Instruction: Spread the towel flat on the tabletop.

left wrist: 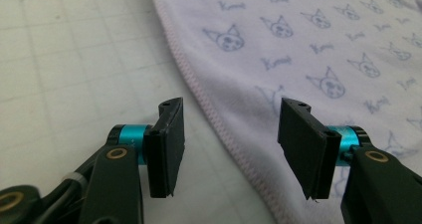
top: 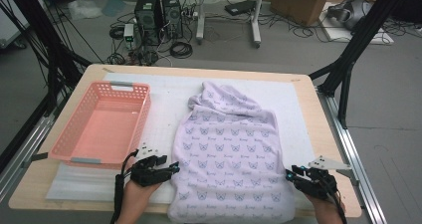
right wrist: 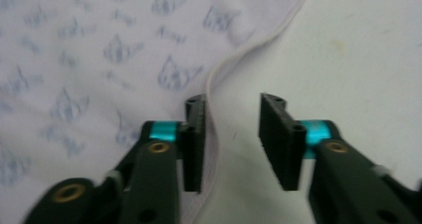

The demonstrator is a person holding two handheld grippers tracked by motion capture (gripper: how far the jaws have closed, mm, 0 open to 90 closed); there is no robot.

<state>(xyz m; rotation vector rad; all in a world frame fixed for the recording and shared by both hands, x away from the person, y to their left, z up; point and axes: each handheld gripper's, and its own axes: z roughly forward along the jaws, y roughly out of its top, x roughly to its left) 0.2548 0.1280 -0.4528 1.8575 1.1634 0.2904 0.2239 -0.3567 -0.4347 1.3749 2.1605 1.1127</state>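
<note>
Both grippers point(left wrist: 230, 144) point(right wrist: 232, 144) open astride cloth point(top: 229, 149) hems, near table edge; shallow bites could slip off.

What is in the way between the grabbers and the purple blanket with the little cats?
Nothing visible. The left gripper straddles the blanket hem with open jaws, and the right gripper sits open at its other edge.

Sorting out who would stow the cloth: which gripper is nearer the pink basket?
Left. The left gripper sits just below the pink basket's near right corner; the right gripper is across the lilac cloth, far side.
</note>
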